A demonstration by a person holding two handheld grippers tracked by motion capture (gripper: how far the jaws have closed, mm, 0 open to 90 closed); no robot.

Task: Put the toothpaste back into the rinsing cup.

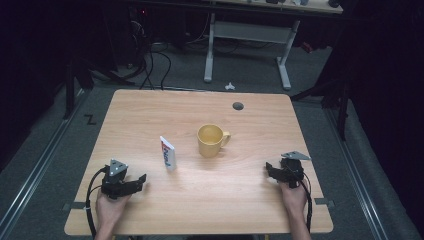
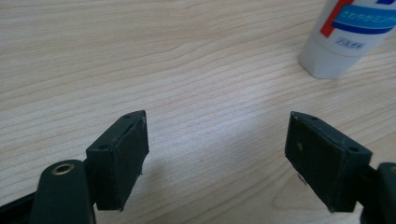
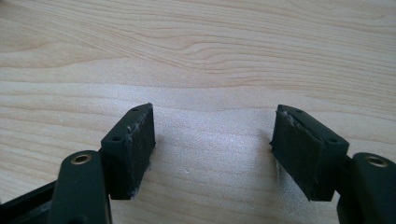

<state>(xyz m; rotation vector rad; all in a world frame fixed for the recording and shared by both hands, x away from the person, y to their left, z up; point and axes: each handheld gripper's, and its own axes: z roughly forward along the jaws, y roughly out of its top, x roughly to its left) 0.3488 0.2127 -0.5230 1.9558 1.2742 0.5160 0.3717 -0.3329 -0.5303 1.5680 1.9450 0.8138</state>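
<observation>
On the near half of the table (image 1: 150,105), at about seven o'clock from the centre, the left tongs (image 1: 141,179) are seen resting low, jaws spread apart with nothing between them, as the left gripper view confirms: bare wood grain lies between the two black pads (image 2: 126,158). Just beyond, at roughly one o'clock from those tongs, the white tube (image 1: 168,153) with blue and red print is stood upright, near but apart, and in the left gripper view its base (image 2: 336,56) sits off toward two o'clock, outside the line of the jaws. That offset is judged the main risk: if the left tongs are pushed straight ahead, the tube could be clipped by one jaw rather than bracketed, and, being tall on a narrow base, it could be tipped over or skidded toward the yellow mug (image 1: 210,140), which stands at three o'clock from it, well apart. A squeeze high on the soft body could also let it slip or buckle. Over at five o'clock, the right tongs (image 1: 269,168) are held released as well, empty, with plain table between the pads (image 3: 133,149); little trouble is expected there unless the mug handle at its three o'clock is approached carelessly.
</observation>
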